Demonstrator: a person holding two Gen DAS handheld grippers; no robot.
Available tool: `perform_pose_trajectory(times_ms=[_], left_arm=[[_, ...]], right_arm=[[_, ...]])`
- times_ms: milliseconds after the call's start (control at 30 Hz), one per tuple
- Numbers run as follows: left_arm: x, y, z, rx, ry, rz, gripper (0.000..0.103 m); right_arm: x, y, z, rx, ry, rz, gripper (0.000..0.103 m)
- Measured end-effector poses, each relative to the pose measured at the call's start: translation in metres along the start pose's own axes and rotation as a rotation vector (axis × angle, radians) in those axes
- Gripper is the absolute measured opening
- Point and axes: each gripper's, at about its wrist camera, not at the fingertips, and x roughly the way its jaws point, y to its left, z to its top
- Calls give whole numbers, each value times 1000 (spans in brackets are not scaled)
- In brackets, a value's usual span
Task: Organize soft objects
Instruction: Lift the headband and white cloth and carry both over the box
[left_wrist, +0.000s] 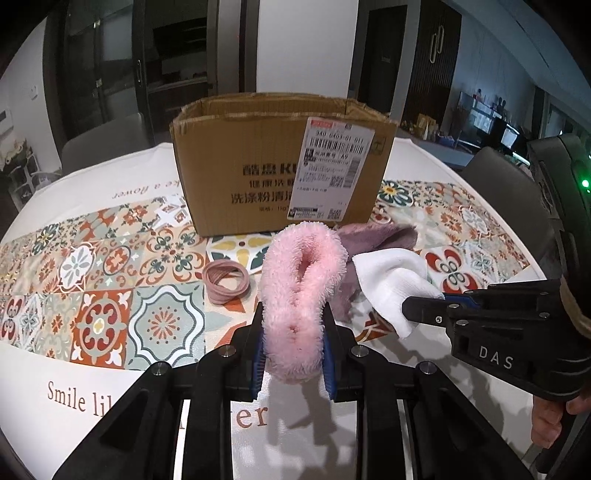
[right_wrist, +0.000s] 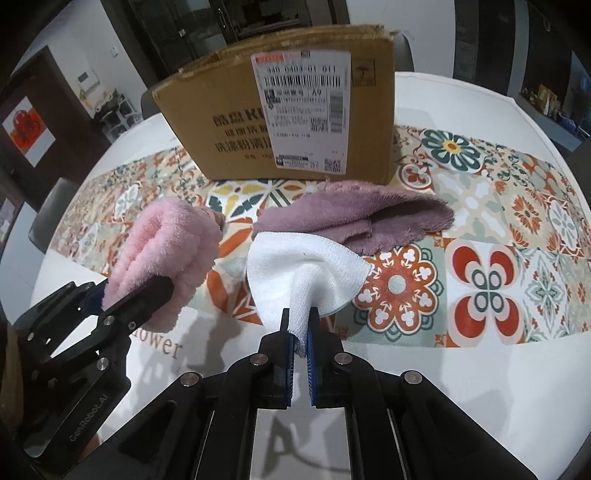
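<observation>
A fluffy pink cloth (left_wrist: 301, 291) is clamped upright between the jaws of the left gripper (left_wrist: 293, 354), its long axis running away from the camera toward the open cardboard box (left_wrist: 280, 162); a white cloth (right_wrist: 306, 273) is pinched in the jaws of the right gripper (right_wrist: 300, 338); both are held off the desk (right_wrist: 461, 369); the box stands straight ahead of both, its open top higher than the held cloths, the left gripper judged slightly nearer; a purple cloth (right_wrist: 369, 218) lies before the box, a pink hair band (left_wrist: 226, 280) to its left; the desk is covered with a patterned tile-print cloth (left_wrist: 110, 280); dim room furniture is seen behind.
</observation>
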Motion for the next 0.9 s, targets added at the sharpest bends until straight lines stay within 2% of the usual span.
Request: perform_pose_trajectory(times_ms=[367,767,900], left_arm=[[-42,-7,20,13,-107,15,25],[-82,-9,44,15,-225,36,25],[-91,-9,52,3,-247,20,25]], right_arm=[[-44,10,7,2,-102,18,7],[-94,20,24,-25,-254,22,7],[-107,22,29,-25,-293,25,7]])
